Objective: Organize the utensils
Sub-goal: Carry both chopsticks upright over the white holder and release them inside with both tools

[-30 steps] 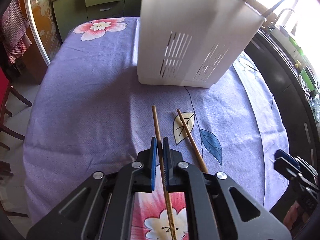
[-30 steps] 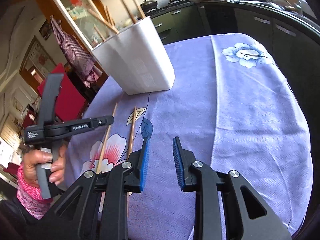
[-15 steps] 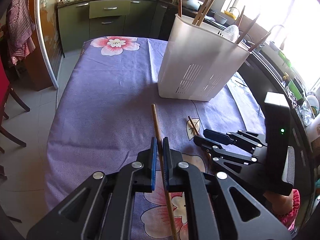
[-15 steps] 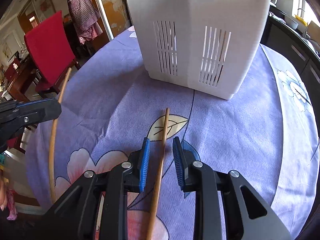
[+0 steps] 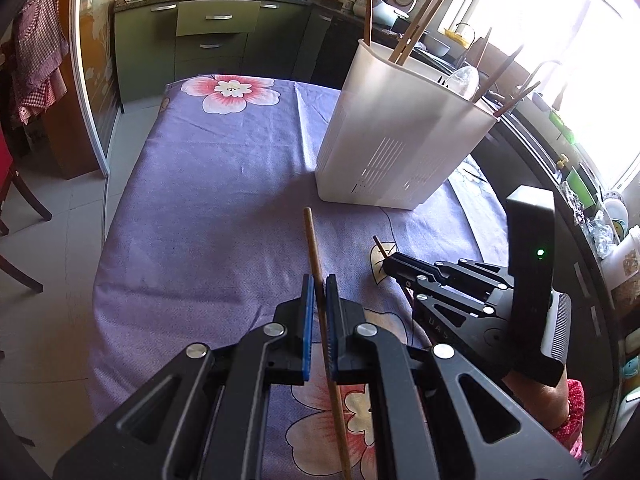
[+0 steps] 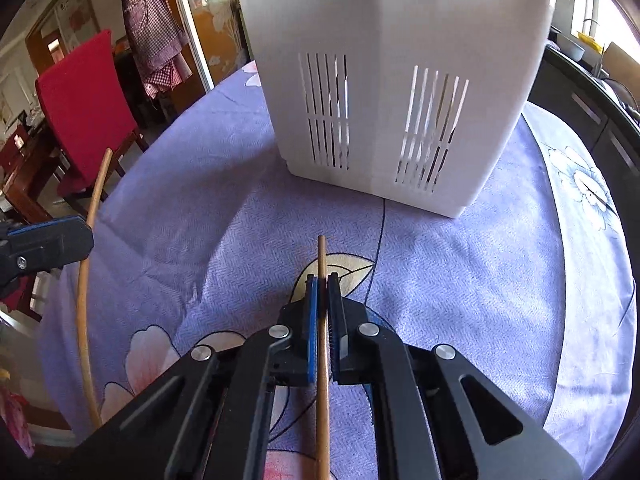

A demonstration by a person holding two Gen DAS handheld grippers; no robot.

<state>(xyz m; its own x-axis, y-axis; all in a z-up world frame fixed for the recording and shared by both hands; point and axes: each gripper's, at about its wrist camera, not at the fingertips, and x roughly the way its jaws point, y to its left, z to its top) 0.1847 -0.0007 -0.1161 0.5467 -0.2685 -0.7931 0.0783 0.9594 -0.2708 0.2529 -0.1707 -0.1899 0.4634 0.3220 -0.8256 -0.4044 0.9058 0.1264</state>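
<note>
My left gripper (image 5: 319, 284) is shut on a wooden chopstick (image 5: 314, 248) and holds it above the purple floral tablecloth (image 5: 208, 208). The right gripper (image 6: 323, 284) is shut on a second wooden chopstick (image 6: 321, 256) that lies low over the cloth. In the left wrist view the right gripper (image 5: 390, 262) shows at right with that chopstick's tip (image 5: 378, 245) poking out. The left gripper (image 6: 86, 236) and its chopstick (image 6: 96, 192) appear at the left edge of the right wrist view. A white slotted utensil holder (image 5: 400, 136) (image 6: 400, 92) stands beyond both, with several chopsticks in it.
Dark green kitchen cabinets (image 5: 216, 36) and a counter (image 5: 560, 184) border the table at the back and right. A red chair (image 6: 86, 100) stands off the table's left side. A person's hand and pink sleeve (image 5: 560, 404) hold the right gripper.
The right gripper swung in over the lying chopstick and closed on it. The left gripper lifted its chopstick and drew back from the holder.
</note>
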